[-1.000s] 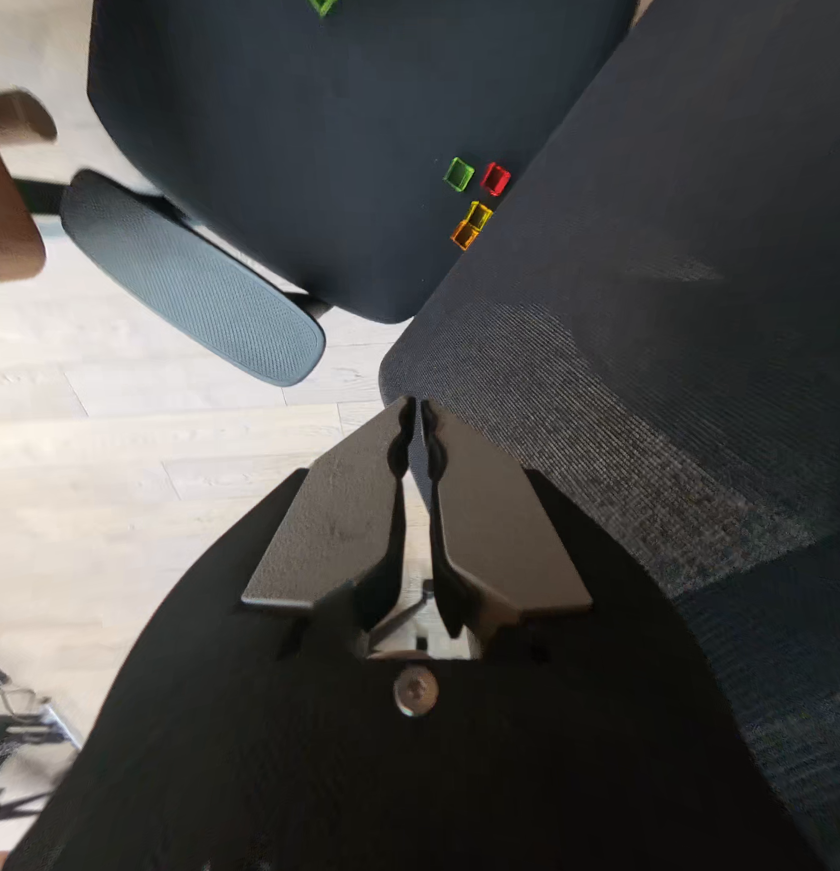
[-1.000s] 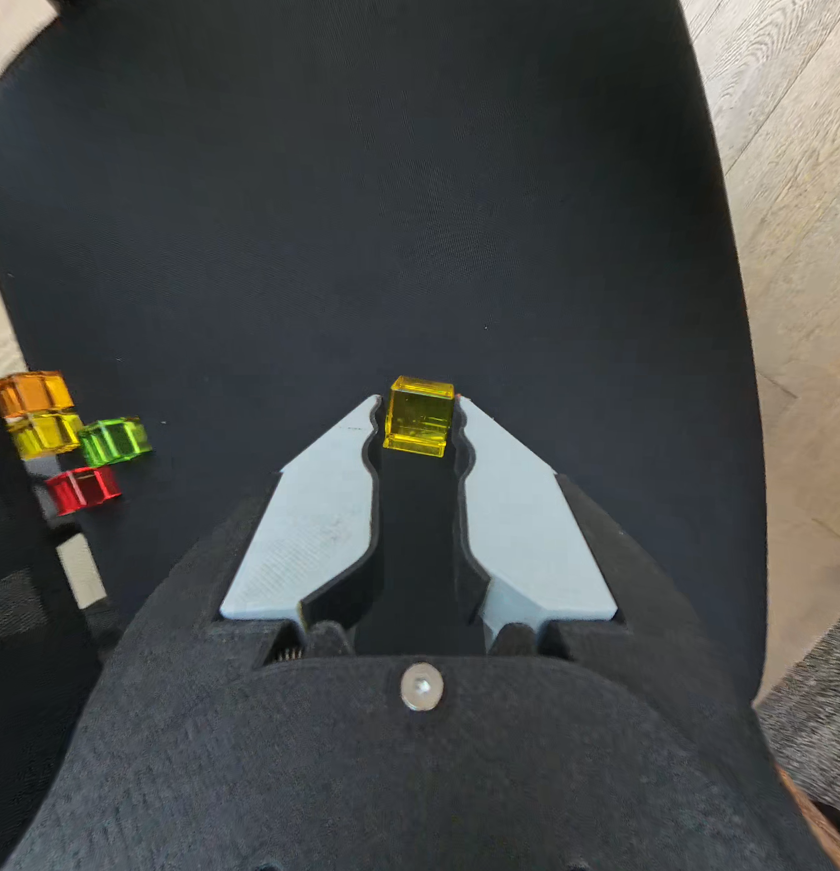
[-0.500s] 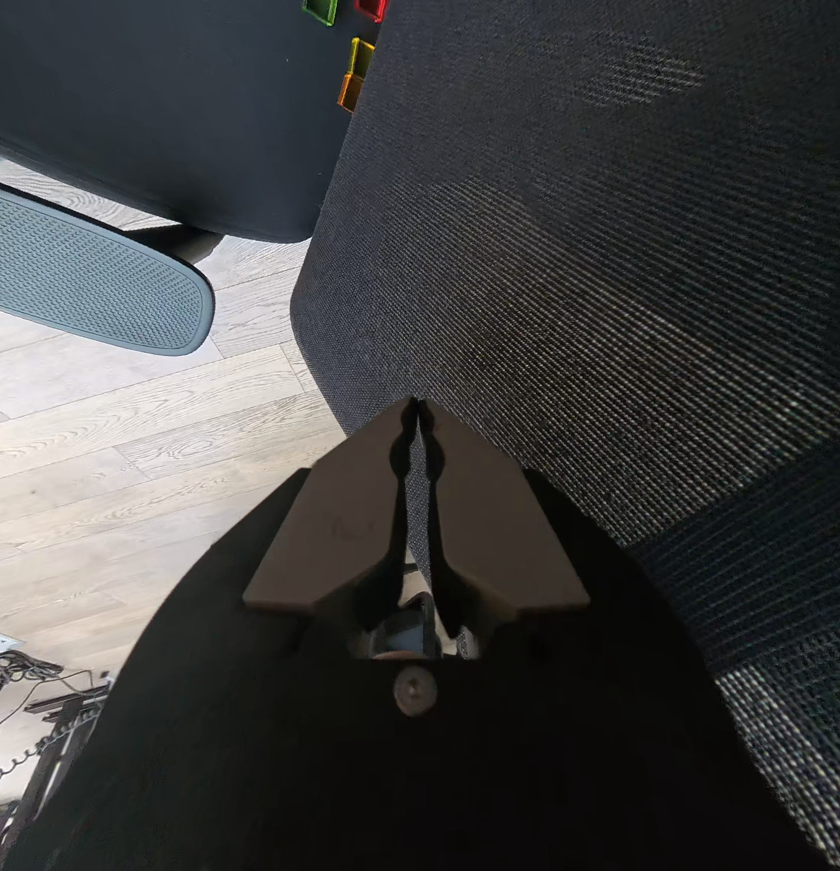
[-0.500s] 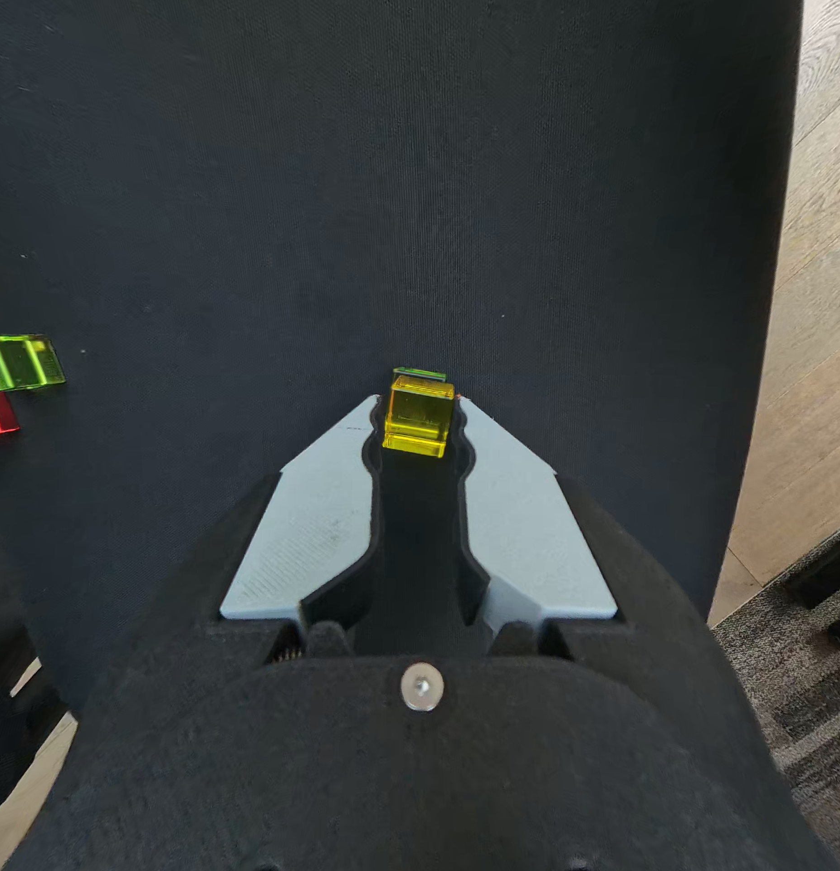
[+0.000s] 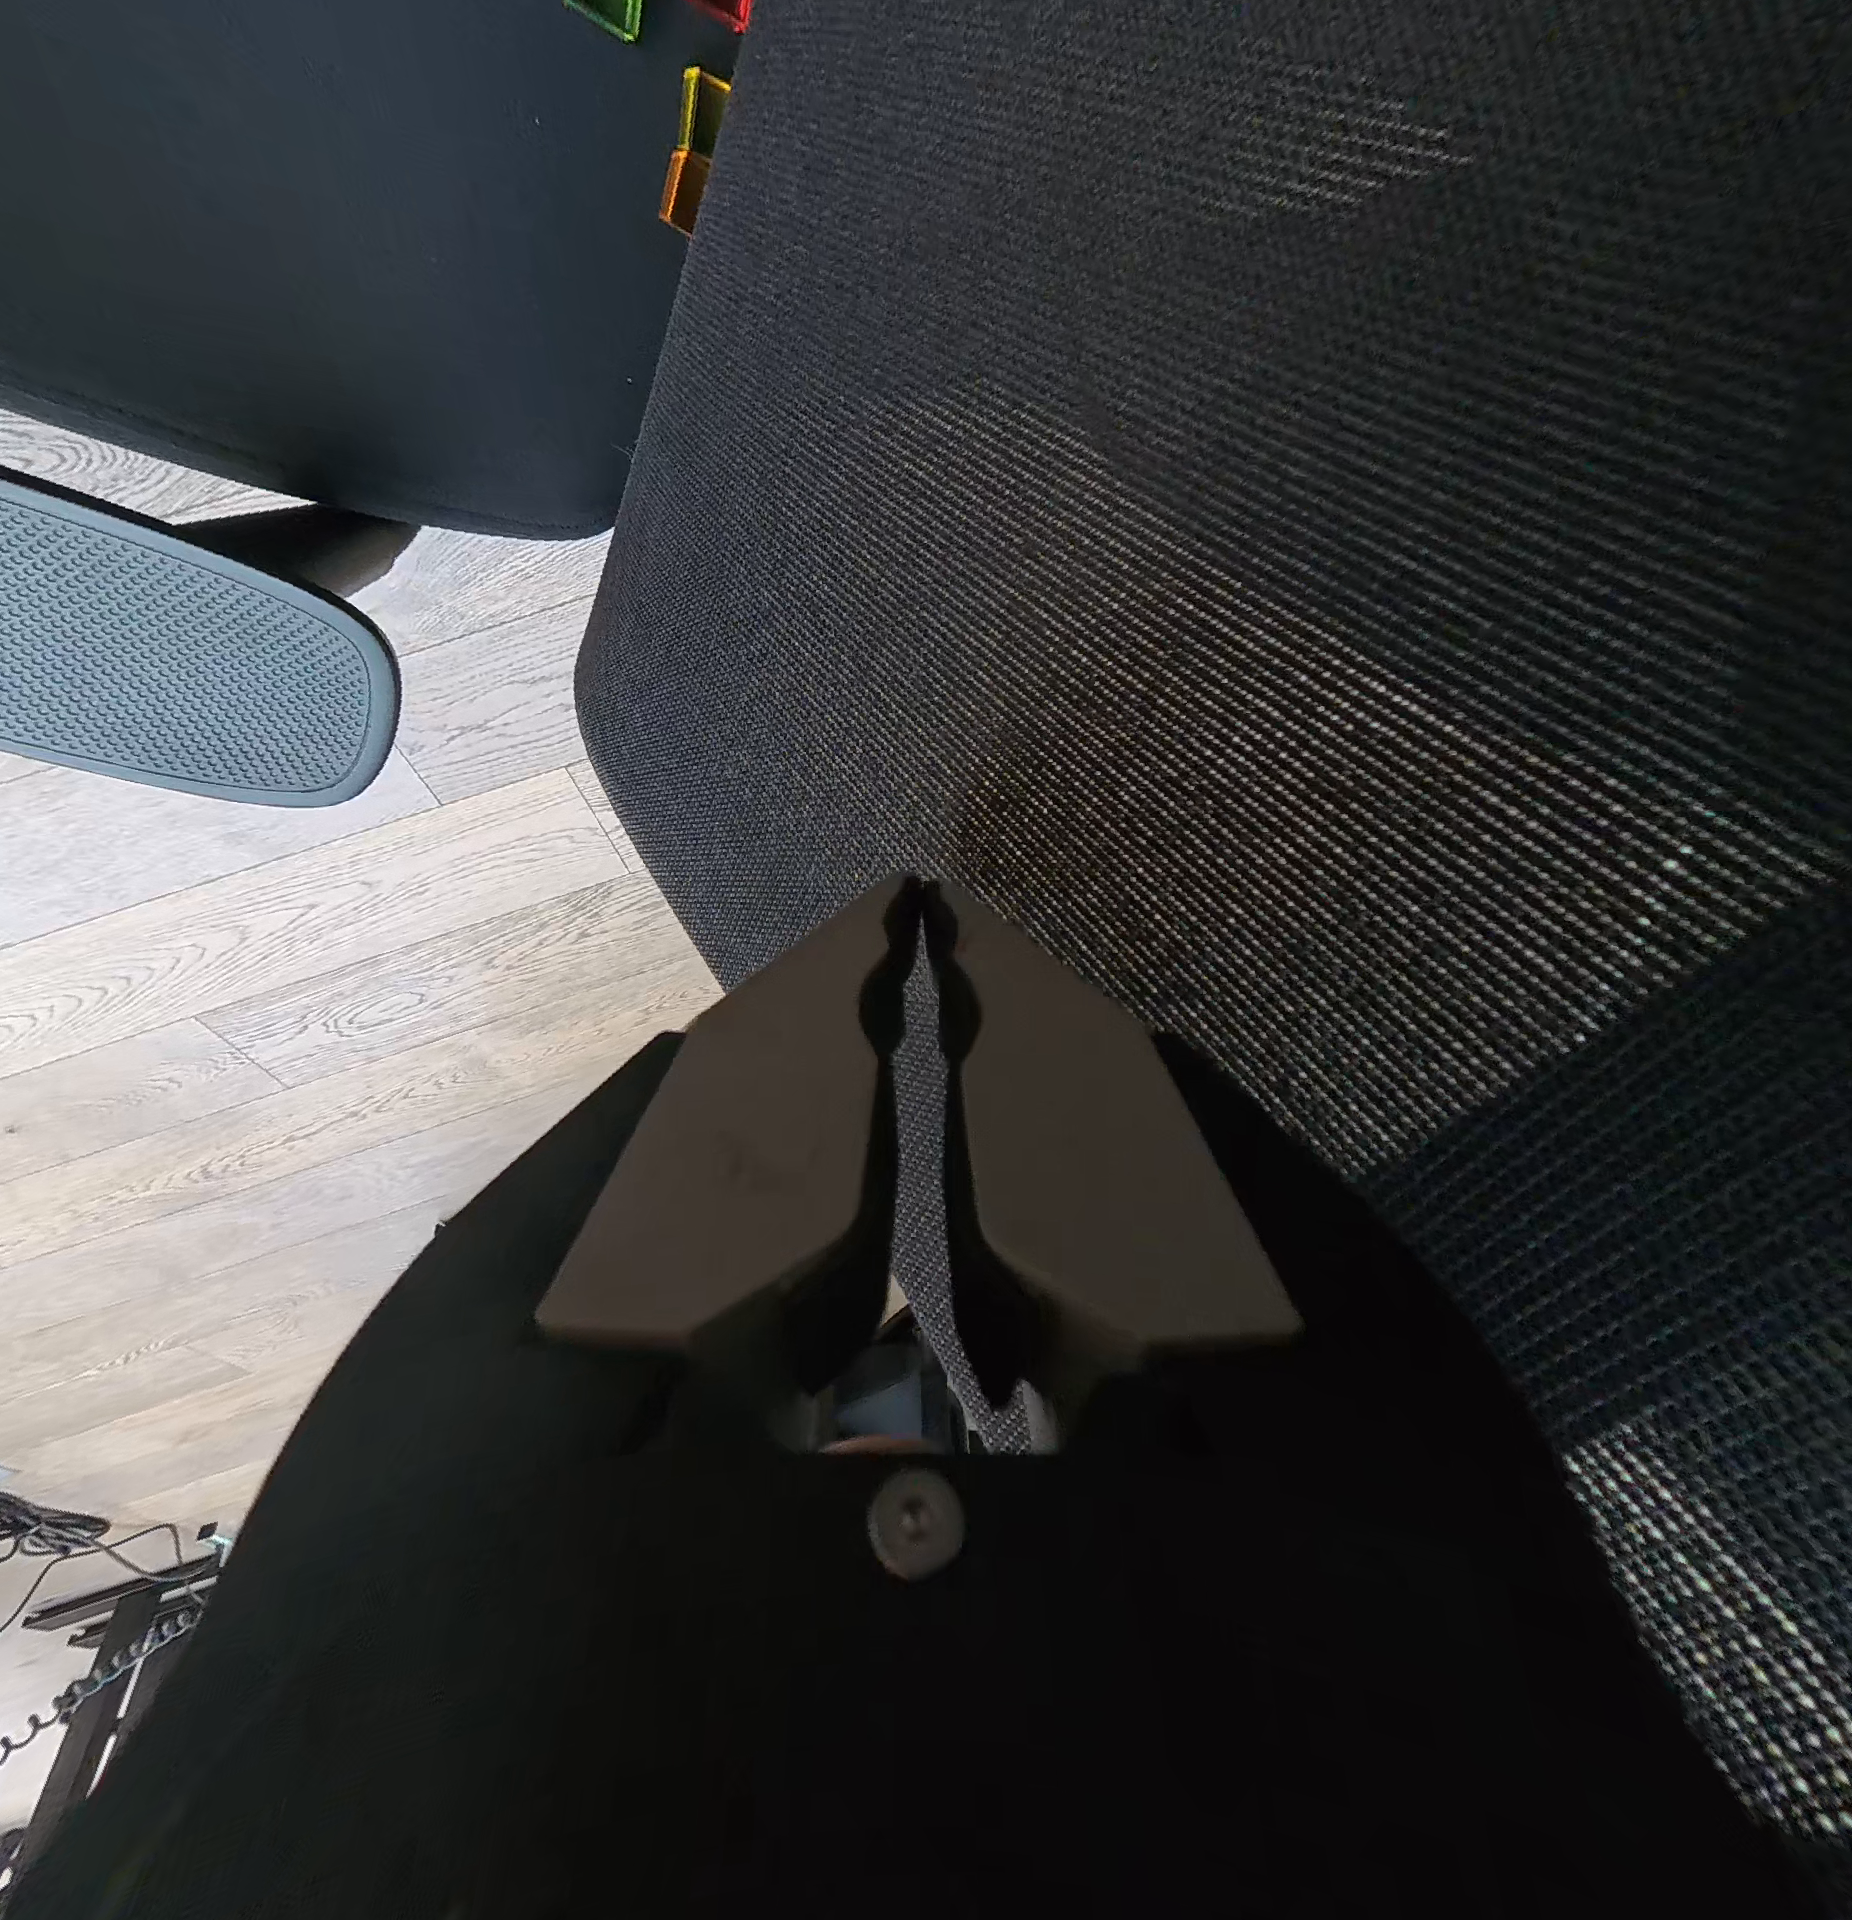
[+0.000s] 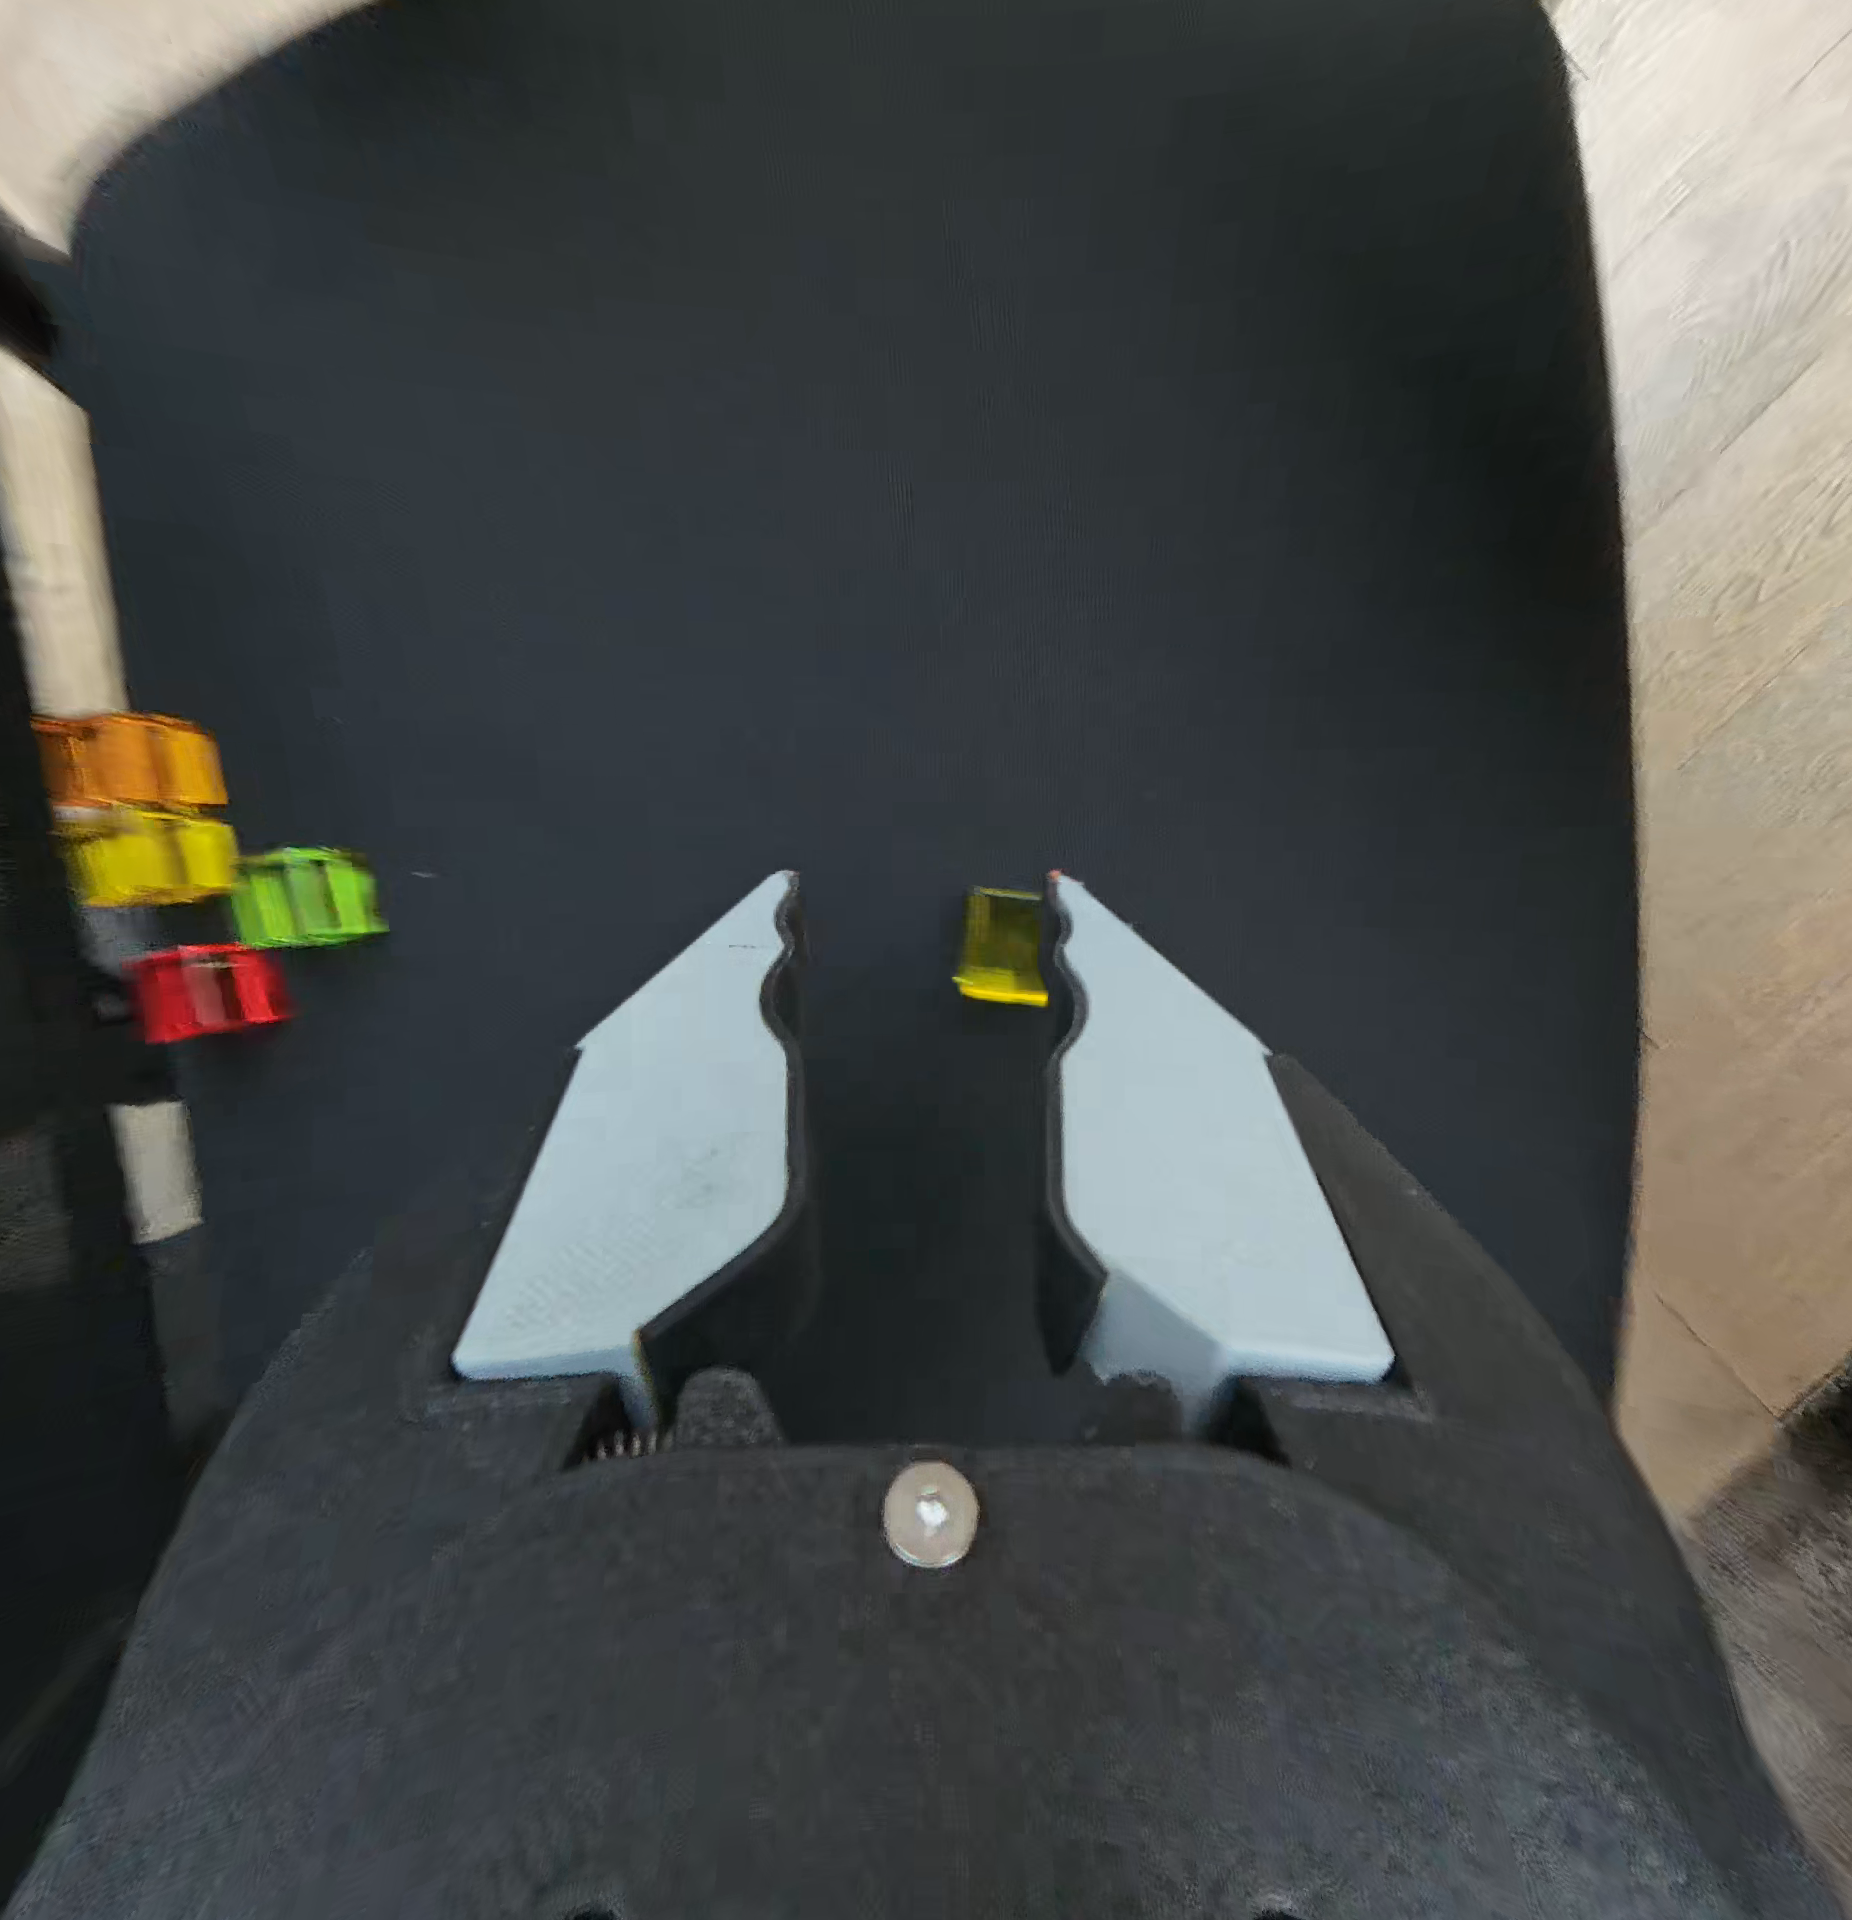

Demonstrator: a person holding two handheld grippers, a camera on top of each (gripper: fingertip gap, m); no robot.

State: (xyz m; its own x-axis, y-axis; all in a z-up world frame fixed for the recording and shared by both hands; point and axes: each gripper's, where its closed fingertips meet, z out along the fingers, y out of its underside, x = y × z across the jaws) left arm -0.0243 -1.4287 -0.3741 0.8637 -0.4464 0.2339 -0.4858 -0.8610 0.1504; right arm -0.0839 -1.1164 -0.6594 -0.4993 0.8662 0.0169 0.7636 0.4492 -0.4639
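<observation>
Right gripper (image 6: 922, 883): pale blue fingers (image 6: 673, 1122) spread wide, nothing clamped btwn them. A clear yellow block (image 6: 1000, 943) sits in the gap, right up against the inner edge of the right-hand finger near its tip; can't tell if it's touching the finger or just beside it, and it's well apart from the left-hand finger. It looks tilted, w/ the dark chair seat (image 6: 901, 468) behind it; whether it rests on the seat can't be told. Farther left on the seat, near its edge, a cluster of four clear blocks, somewhat blurred: red block (image 6: 207, 990) nearest, green block (image 6: 307, 897) just beyond and to its right, second yellow block (image 6: 153, 855) left of the green, orange block (image 6: 130, 758) farthest, touching the yellow. Pale wood floor (image 6: 1753, 623) shows past the seat's right edge. Left gripper (image 5: 919, 885): dark fingers (image 5: 756, 1132) closed tip to tip, only a thin slit farther back, holding nothing. It hangs over the edge of a dark mesh chair back (image 5: 1265, 520) that fills the right side of the view. To the left, below, wood floor and a grey dotted armrest (image 5: 163, 665). Beyond, the same seat, w/ slivers of the orange, yellow, green and red blocks peeking past the mesh edge at the top.
</observation>
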